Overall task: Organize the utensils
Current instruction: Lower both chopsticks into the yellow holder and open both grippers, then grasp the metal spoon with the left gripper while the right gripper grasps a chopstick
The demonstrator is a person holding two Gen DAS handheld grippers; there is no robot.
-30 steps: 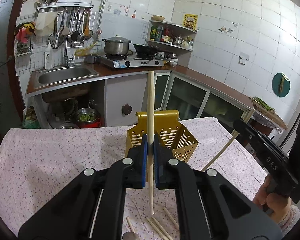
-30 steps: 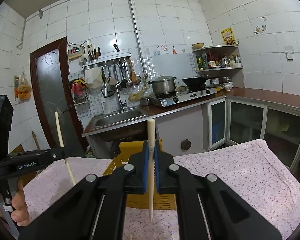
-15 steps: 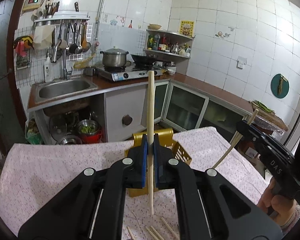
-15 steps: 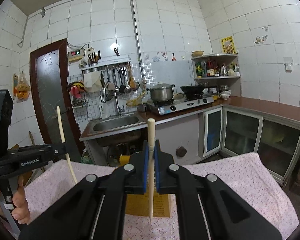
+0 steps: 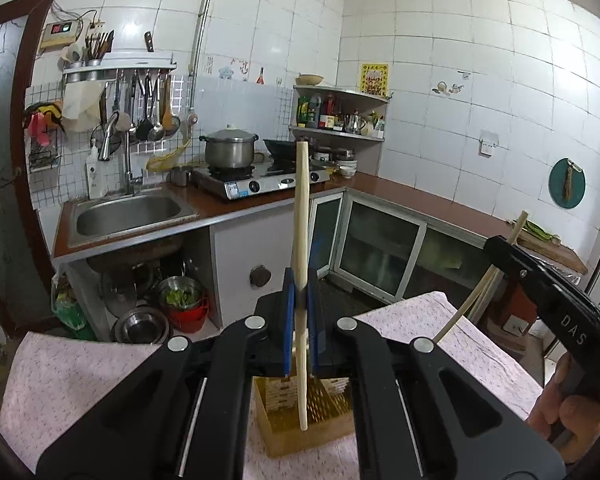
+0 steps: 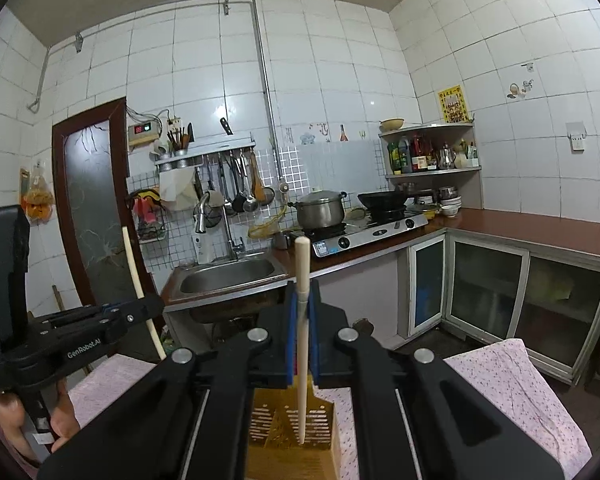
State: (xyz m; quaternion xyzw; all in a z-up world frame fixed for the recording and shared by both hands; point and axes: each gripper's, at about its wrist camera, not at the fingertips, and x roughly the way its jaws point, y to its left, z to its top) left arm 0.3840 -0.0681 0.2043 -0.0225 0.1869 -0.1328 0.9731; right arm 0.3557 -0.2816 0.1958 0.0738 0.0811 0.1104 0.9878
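Note:
My left gripper (image 5: 301, 320) is shut on a pale wooden chopstick (image 5: 301, 240) held upright, its lower tip over the yellow slotted utensil basket (image 5: 320, 420) on the table. My right gripper (image 6: 301, 332) is shut on a second chopstick (image 6: 302, 280), also upright, tip above the same basket (image 6: 288, 428). The right gripper with its chopstick (image 5: 476, 292) shows at the right of the left wrist view. The left gripper with its chopstick (image 6: 140, 280) shows at the left of the right wrist view.
The table wears a pink floral cloth (image 5: 80, 376). Behind it are a sink (image 5: 128, 212), a stove with a steel pot (image 5: 230, 148), glass-door cabinets (image 5: 380, 256) and bowls on the floor under the sink (image 5: 180, 304).
Both grippers rose and tilted up, so the basket dropped to the bottom of both views under the chopstick tips. The loose chopsticks on the cloth left the view.

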